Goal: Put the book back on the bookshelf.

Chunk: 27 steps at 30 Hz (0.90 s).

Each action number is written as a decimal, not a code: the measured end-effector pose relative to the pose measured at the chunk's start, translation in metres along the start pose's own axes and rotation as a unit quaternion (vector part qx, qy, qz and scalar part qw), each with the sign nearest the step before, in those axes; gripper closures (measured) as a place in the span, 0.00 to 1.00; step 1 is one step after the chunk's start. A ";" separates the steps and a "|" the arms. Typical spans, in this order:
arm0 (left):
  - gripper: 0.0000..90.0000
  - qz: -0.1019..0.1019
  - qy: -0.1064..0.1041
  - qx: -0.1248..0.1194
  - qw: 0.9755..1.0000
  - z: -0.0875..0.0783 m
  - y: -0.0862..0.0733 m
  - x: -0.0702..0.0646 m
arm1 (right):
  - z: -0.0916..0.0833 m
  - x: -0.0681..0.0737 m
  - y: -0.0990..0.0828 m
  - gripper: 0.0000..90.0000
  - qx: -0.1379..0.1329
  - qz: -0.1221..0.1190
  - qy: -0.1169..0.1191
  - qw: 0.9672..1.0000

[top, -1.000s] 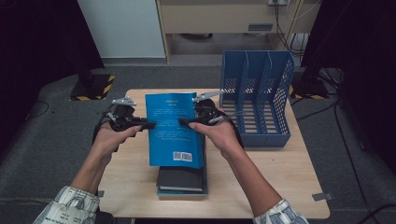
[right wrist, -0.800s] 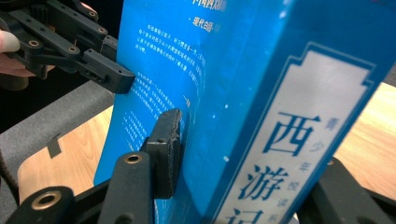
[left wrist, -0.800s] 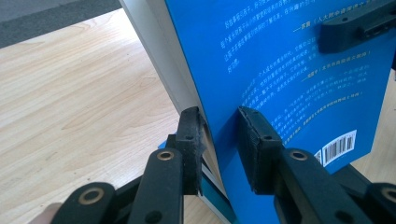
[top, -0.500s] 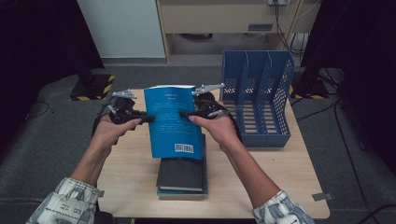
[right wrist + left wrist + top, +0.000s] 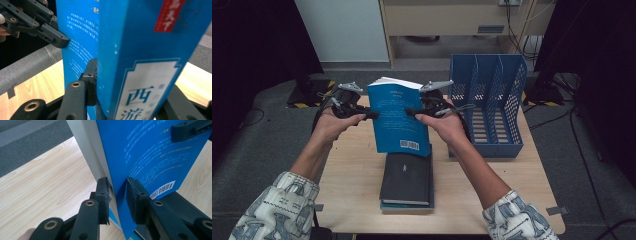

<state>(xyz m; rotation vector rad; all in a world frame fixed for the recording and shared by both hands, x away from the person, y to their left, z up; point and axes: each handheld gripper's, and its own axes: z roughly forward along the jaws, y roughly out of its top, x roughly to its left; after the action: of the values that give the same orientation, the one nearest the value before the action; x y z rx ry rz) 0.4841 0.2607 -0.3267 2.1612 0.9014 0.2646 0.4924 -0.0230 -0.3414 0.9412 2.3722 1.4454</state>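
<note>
Taking the blue file rack (image 5: pixel 492 112) at the far right of the wooden table (image 5: pixel 352 170) as the marker: well to its left, the left gripper (image 5: pixel 364 114) is pinching the blue book (image 5: pixel 399 120) by its page edge, one jaw on the pages and one on the back cover. The book is hanging clear of the table, tilted up with its barcode end lowest. Just left of the rack, the right gripper (image 5: pixel 412 112) is clamping the book's spine side, its jaws having just been closing on it. Nearer the person, left of the rack's front corner, a dark book (image 5: pixel 407 177) is lying on top of another.
</note>
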 end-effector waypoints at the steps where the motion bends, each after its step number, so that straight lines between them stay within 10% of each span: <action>1: 0.80 -0.001 0.002 -0.005 1.000 -0.001 -0.002 -0.003 | -0.001 0.001 -0.001 0.66 -0.002 -0.001 0.000 1.000; 14: 0.79 0.021 0.023 -0.019 0.999 -0.017 -0.015 -0.034 | -0.025 0.031 -0.022 0.66 -0.020 -0.042 -0.015 0.999; 27: 0.77 0.028 0.009 -0.030 0.999 -0.021 -0.023 -0.038 | -0.035 0.044 -0.032 0.63 -0.022 -0.064 -0.003 0.998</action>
<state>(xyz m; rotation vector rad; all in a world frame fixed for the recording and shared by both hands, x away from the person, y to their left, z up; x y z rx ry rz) 0.4353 0.2579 -0.3253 2.1343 0.8351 0.3354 0.4285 -0.0318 -0.3453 0.7669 2.3384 1.4389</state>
